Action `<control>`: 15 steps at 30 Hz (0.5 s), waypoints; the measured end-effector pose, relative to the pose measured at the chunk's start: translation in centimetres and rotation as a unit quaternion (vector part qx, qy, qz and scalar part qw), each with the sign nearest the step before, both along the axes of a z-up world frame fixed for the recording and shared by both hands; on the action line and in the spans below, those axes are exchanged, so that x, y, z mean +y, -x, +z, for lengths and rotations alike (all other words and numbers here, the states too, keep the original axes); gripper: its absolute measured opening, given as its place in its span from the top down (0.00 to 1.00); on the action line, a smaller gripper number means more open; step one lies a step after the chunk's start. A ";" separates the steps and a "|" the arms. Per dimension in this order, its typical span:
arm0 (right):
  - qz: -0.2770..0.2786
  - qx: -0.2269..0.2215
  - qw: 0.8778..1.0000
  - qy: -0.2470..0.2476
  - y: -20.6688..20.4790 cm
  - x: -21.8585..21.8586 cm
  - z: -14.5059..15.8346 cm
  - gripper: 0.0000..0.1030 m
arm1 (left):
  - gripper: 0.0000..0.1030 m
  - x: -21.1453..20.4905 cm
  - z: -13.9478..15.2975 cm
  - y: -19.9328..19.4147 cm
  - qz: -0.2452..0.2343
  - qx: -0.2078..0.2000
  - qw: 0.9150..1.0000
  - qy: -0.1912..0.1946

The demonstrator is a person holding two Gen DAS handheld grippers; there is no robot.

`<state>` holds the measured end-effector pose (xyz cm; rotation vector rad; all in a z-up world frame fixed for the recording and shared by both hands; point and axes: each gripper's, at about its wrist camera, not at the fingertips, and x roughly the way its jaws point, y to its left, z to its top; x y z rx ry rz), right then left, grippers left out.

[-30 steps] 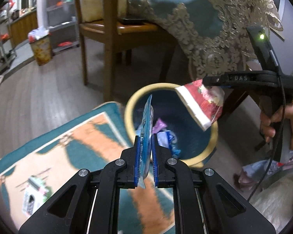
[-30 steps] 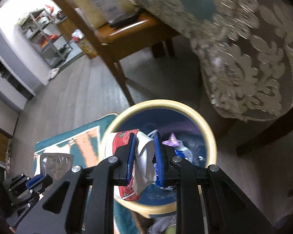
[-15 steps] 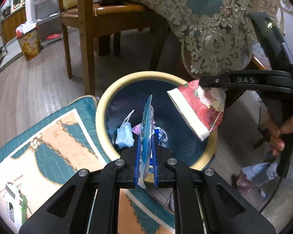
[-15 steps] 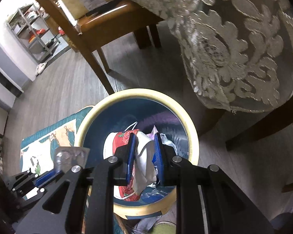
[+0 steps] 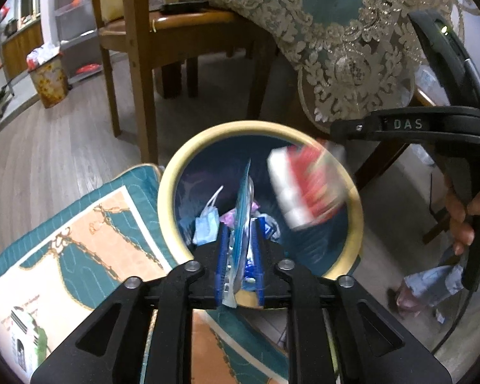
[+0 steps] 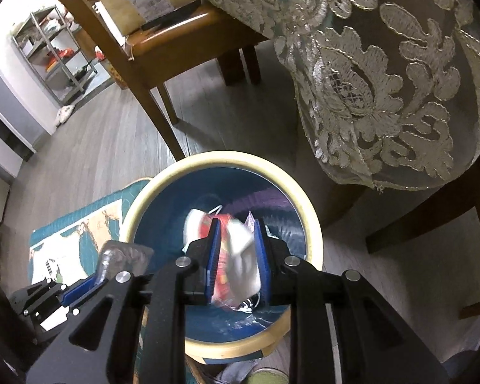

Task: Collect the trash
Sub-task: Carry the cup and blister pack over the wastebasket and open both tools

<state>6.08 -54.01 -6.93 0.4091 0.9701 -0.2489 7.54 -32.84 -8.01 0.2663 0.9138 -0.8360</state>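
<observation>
I am at the release step: both pieces of trash are over the round bin, which stands on the floor beside a patterned rug and near a wooden chair.

My left gripper has just been opening, and its jaws now stand a little apart. The thin clear plastic wrapper is between them, standing on its edge above the near side of the bin. I cannot tell if a pad touches it, but I think it is no longer pressed.

My right gripper has also just been opening, and its jaws are clearly apart. The red and white packet is blurred between them, so I judge it is falling into the bin. In the left wrist view the same packet is seen over the far right part of the bin, under the right gripper.

Inside the bin lie a blue face mask and other small scraps.

Next I should open the left jaws wider, perhaps with a small shake, because the light wrapper may stick to a pad. Then I lift both grippers away and look for more trash.
</observation>
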 end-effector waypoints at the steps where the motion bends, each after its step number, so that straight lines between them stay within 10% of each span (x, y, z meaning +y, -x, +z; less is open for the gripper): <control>1: -0.001 -0.003 1.000 0.001 0.0 -0.1 0.1 0.57 | 0.68 0.1 0.1 0.0 0.000 0.000 1.000 0.002; 8: 0.007 -0.025 1.000 0.001 0.0 0.5 1.0 0.24 | 0.18 1.2 1.7 -0.2 0.023 -0.024 0.999 0.018; 15: 0.034 -0.036 0.999 0.020 -0.6 2.2 1.9 0.15 | 0.11 3.7 3.1 -0.8 0.046 -0.049 0.998 0.010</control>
